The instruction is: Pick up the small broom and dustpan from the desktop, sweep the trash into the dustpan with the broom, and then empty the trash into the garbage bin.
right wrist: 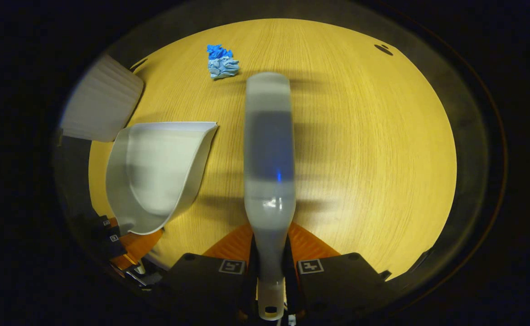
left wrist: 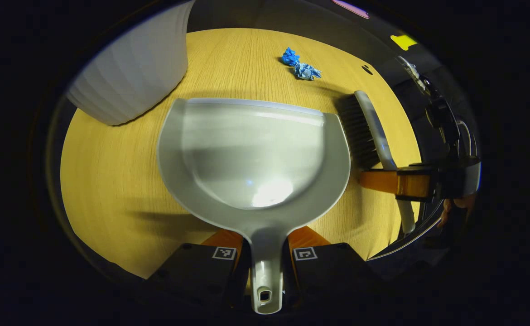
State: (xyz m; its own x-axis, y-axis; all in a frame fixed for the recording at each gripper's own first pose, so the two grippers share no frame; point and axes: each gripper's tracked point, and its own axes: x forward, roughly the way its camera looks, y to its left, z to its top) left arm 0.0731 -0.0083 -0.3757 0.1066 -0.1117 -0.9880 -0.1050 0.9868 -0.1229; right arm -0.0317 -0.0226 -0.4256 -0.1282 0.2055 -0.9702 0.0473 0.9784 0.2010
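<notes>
In the left gripper view, your garbage bin (left wrist: 133, 72) stands on the wooden desktop (left wrist: 111, 181) just beyond the dustpan's left corner, apart from it. Your left gripper (left wrist: 265, 258) is pinching the dustpan (left wrist: 256, 154) by its handle, both fingers pressed against the stem, and the pan reaches straight forward with its open lip facing away from you. Past that lip and to its right lies the crumpled blue trash (left wrist: 301, 65), well apart from the pan. Just right of the dustpan you can see the broom (left wrist: 367, 131) — bristles turned toward the pan — with your right gripper (left wrist: 398, 183) reaching in level from the right edge and clamped across its handle. In the right gripper view, those fingers close on the broom's handle, the head blurred, pointing straight ahead; the dustpan sits to its left, the trash beyond and between them.
</notes>
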